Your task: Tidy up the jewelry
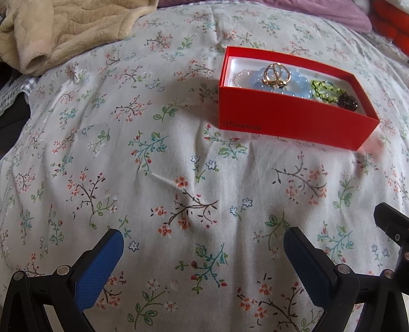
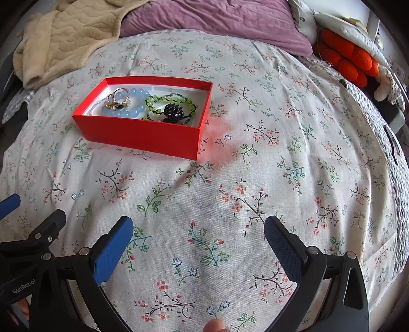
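A red box [image 1: 288, 120] [image 2: 143, 135] with a white lining sits on the floral bedspread. Inside lie a blue bead bracelet [image 1: 294, 88] [image 2: 135, 108], gold rings [image 1: 276, 74] [image 2: 118, 98], a pale bead strand [image 1: 239, 76], a green bead bracelet [image 1: 324, 89] [image 2: 168, 101] and a dark hair claw [image 1: 346, 100] [image 2: 173, 112]. My left gripper [image 1: 203, 237] hangs open over bare fabric, well short of the box. Open too, my right gripper [image 2: 198, 224] holds nothing, and the box lies ahead to its left.
The floral bedspread [image 1: 153, 178] [image 2: 255, 178] covers the bed. A beige blanket [image 1: 64, 28] [image 2: 66, 33] is bunched at the back left. A purple pillow [image 2: 209, 20] and an orange cushion [image 2: 347, 58] lie at the back. The left gripper's frame [image 2: 33, 237] shows beside my right one.
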Demonstrator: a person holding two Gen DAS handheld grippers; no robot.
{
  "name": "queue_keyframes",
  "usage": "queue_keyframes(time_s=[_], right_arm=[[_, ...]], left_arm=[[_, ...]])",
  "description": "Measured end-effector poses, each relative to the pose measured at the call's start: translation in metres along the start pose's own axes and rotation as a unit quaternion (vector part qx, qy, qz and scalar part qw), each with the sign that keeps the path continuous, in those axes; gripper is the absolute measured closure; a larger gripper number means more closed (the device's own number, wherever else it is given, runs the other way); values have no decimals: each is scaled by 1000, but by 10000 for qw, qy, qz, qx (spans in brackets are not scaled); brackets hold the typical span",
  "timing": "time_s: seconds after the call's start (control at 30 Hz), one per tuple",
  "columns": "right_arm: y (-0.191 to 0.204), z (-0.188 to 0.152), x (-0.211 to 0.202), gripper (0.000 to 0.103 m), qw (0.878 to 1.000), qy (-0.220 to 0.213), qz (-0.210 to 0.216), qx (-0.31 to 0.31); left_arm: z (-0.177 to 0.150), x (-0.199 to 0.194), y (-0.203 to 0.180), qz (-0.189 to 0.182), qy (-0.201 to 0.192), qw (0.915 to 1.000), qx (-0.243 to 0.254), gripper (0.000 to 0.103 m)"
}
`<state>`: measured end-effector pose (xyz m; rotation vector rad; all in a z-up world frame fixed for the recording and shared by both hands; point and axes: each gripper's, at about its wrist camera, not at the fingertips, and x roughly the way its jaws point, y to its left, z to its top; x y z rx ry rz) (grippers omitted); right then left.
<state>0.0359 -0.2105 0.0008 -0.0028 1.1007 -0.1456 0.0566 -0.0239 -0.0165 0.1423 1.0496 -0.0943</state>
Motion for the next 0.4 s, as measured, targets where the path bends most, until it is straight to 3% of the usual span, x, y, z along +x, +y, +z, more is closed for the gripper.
queue_keyframes(time_s=[0.4], right_arm=[[-1, -7, 4, 0, 9999, 25, -147, -9]], left_arm=[[-2, 2, 2, -83, -9, 10000, -4, 0]])
